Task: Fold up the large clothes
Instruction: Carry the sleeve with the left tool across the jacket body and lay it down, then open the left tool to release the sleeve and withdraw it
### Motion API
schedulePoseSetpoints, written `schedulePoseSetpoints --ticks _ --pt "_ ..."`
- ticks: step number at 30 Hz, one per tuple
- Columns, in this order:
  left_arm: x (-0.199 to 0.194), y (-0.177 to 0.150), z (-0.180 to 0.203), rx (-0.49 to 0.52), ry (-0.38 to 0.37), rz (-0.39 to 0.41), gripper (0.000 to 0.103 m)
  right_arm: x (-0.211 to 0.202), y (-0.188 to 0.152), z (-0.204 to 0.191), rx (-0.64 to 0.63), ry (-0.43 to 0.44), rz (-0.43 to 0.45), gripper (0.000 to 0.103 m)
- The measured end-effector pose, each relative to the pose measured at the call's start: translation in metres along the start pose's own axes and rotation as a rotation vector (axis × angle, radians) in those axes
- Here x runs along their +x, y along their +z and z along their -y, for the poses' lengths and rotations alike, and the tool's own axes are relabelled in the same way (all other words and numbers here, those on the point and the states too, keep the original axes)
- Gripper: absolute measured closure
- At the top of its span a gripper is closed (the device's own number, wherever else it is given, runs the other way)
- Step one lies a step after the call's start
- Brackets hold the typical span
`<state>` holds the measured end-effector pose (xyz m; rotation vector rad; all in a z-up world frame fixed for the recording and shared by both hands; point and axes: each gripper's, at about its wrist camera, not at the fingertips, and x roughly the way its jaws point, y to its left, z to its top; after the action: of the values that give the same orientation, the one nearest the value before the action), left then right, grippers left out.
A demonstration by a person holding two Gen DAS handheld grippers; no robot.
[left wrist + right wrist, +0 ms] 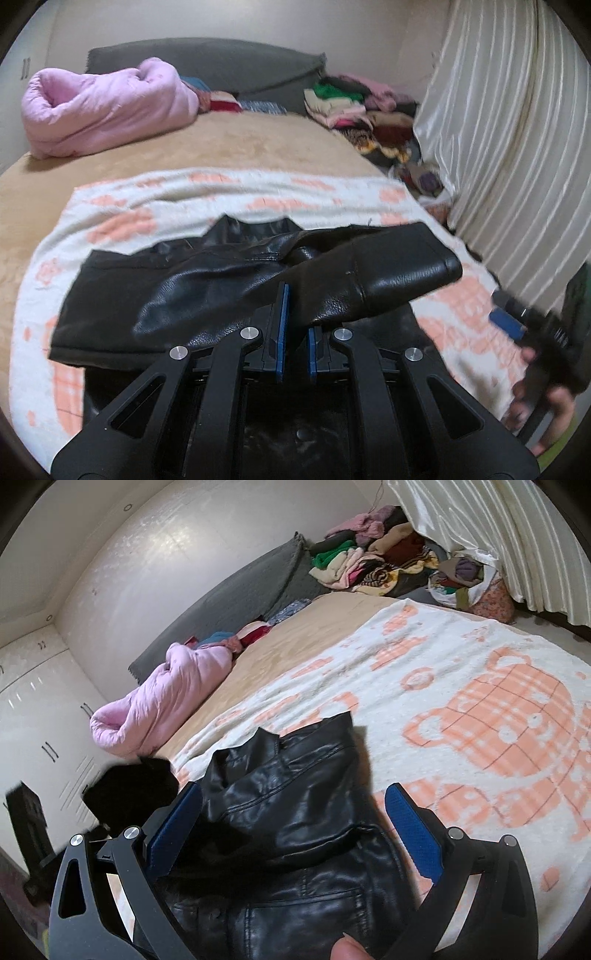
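One claw (297, 325) clamping jacket sleeve (369, 280)

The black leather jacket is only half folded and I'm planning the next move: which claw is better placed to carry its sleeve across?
Left. The left claw is shut on the jacket's sleeve, lifted over the jacket. The right claw is open, gripping nothing.

Soft, even indoor light fills both views, neither dim nor harsh. Glare streaks the black leather jacket (295, 812) and the glossy wall (166, 554). Motion blur smears the blanket (221, 199) in the left view — fisheye bending and dark corners frame both.
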<state>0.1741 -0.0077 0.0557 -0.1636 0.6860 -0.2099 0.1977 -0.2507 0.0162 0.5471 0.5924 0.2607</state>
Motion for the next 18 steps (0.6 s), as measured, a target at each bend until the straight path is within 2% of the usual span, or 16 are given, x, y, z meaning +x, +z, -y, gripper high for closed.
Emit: schedulePoseSetpoints --ticks 5,11,14,15,18 --pt "0.023 -0.018 0.01 0.042 0.004 -0.068 0.1 0.002 0.001 0.01 0.017 -0.015 0.0 0.004" --pt "0.042 -0.042 0.022 0.101 0.045 -0.133 0.093 0.013 -0.004 0.01 0.02 -0.004 -0.04 0.004" --pt "0.05 -0.054 0.024 0.131 0.076 -0.169 0.073 0.022 -0.008 0.005 0.015 0.009 -0.079 0.004" --pt "0.052 -0.057 0.024 0.137 0.085 -0.173 0.062 0.027 -0.009 0.003 0.017 0.023 -0.1 0.004" --pt "0.053 -0.065 0.023 0.157 0.102 -0.187 0.055 0.048 -0.016 -0.004 0.046 0.099 -0.194 0.004"
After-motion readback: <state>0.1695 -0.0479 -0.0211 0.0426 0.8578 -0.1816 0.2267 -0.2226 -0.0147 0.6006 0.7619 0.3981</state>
